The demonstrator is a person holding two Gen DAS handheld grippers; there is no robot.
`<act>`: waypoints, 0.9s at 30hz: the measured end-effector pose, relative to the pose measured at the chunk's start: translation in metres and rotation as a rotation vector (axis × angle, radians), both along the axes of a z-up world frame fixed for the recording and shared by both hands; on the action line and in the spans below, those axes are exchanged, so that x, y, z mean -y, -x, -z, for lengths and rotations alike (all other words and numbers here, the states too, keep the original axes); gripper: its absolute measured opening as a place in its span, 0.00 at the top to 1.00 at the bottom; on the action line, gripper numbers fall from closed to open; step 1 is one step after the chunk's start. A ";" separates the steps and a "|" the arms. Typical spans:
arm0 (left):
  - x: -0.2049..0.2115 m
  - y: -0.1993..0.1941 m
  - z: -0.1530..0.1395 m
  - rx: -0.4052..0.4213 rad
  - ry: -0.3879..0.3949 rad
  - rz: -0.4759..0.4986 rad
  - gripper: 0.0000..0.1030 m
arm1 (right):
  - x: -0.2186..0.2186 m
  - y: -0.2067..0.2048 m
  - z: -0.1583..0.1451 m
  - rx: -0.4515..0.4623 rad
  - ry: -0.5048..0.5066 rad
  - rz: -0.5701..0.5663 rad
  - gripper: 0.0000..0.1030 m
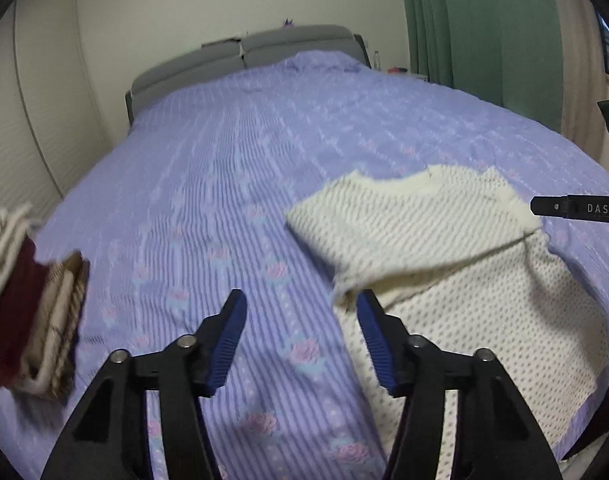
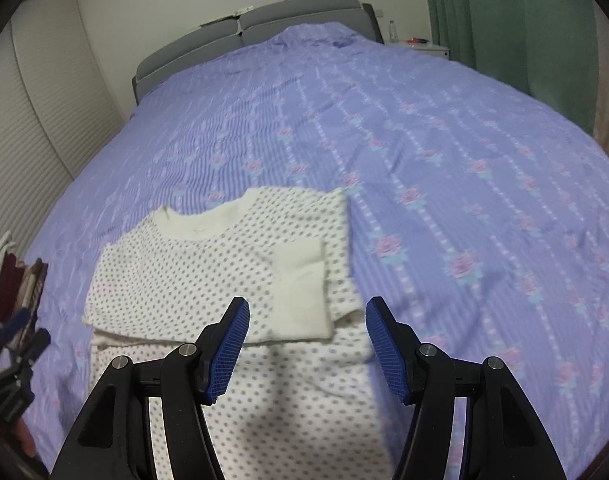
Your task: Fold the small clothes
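Observation:
A white top with grey dots [image 2: 192, 280] lies flat on the purple bedspread [image 2: 464, 140], neckline toward the headboard and both sleeves folded in over the chest. My right gripper [image 2: 307, 304] hovers open over its lower right part, with nothing pinched. In the left wrist view the same top [image 1: 444, 240] fills the right side. My left gripper [image 1: 300, 300] stands open over the bedspread [image 1: 224, 160] at the top's left edge, its right finger beside the folded sleeve's corner, and holds nothing. The right gripper's body [image 1: 576, 208] shows at the far right.
A stack of folded clothes [image 1: 32, 312] in cream, dark red and plaid sits at the bed's left edge, also visible as the stack [image 2: 20, 284] in the right wrist view. A grey headboard [image 2: 304, 12] and green curtain [image 1: 484, 28] bound the bed.

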State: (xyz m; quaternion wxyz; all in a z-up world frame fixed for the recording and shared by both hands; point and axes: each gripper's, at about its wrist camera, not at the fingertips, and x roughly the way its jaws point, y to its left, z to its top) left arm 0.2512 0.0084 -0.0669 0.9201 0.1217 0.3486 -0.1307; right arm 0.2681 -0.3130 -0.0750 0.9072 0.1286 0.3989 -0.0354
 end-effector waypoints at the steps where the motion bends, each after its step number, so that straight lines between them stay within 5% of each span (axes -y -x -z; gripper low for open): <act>1: 0.001 -0.002 0.004 -0.007 0.005 0.006 0.49 | -0.004 -0.003 0.003 -0.009 0.004 -0.005 0.41; 8: 0.017 -0.018 0.032 -0.034 0.010 0.064 0.61 | -0.014 -0.009 0.012 -0.036 0.028 0.003 0.41; 22: 0.026 -0.043 0.041 -0.037 0.043 0.049 0.62 | -0.003 -0.038 0.013 -0.027 0.053 -0.035 0.50; 27: 0.029 -0.046 0.045 -0.059 0.052 0.055 0.84 | -0.002 -0.055 0.019 -0.039 0.044 -0.065 0.55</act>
